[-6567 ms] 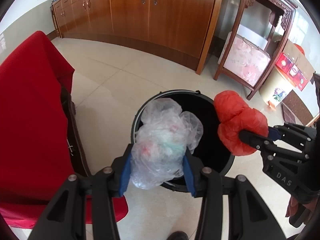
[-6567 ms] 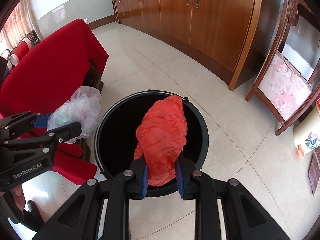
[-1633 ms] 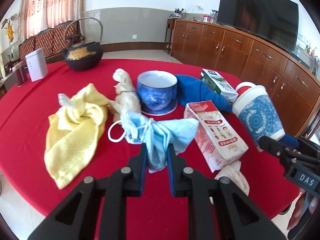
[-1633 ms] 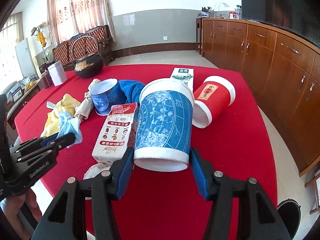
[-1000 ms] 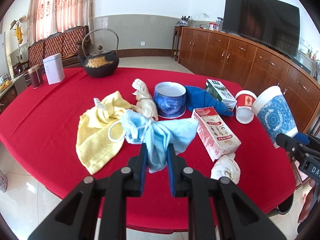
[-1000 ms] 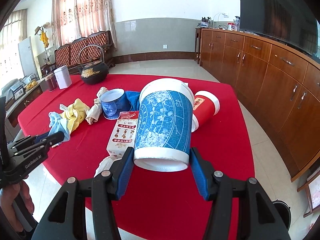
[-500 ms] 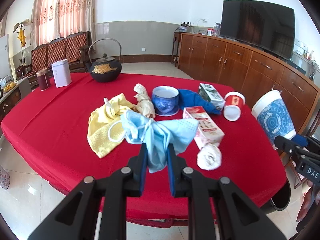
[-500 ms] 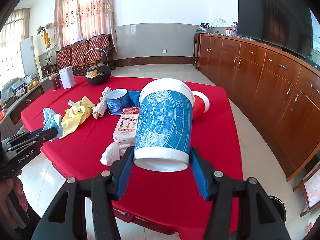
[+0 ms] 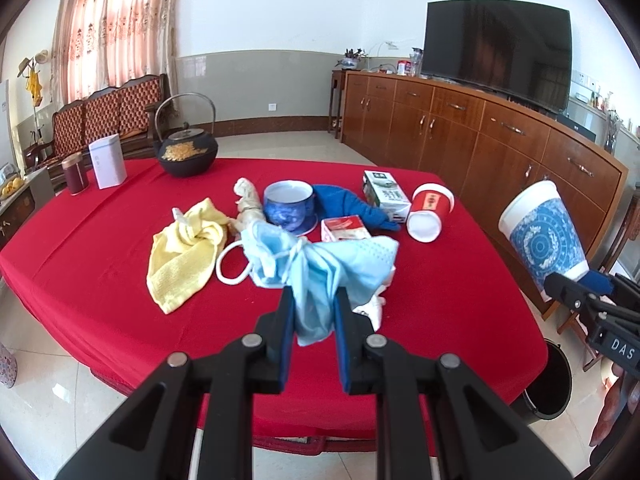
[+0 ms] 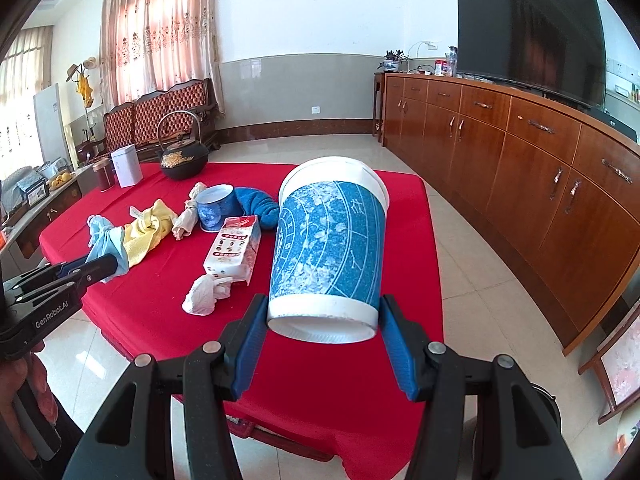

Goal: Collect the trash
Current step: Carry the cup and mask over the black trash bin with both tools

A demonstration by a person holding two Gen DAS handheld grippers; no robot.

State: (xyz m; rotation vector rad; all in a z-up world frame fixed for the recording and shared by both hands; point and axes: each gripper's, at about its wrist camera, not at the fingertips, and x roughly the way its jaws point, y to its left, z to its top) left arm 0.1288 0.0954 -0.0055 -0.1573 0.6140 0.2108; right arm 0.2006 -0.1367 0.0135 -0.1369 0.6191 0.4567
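My left gripper [image 9: 314, 308] is shut on a crumpled blue face mask [image 9: 316, 268] and holds it off the near edge of the red table [image 9: 100, 280]. My right gripper [image 10: 323, 322] is shut on a blue-and-white paper cup [image 10: 328, 244], held bottom toward the camera off the table's near side. The cup also shows in the left wrist view [image 9: 544, 236]. The black trash bin [image 9: 550, 384] stands on the floor by the table's right corner. A red paper cup [image 9: 428, 212], a milk carton [image 10: 234, 250] and a crumpled white tissue [image 10: 206, 294] lie on the table.
A blue bowl [image 9: 290, 206], yellow cloth [image 9: 184, 248], blue cloth [image 9: 352, 208], green box [image 9: 384, 192], black kettle [image 9: 187, 152] and two tins [image 9: 107, 166] sit on the table. Wooden cabinets [image 9: 480, 140] with a TV line the right wall. A tiled floor surrounds the table.
Both grippers have pulled back from the table with the mask and cup still held. More of the floor and the bin now show.
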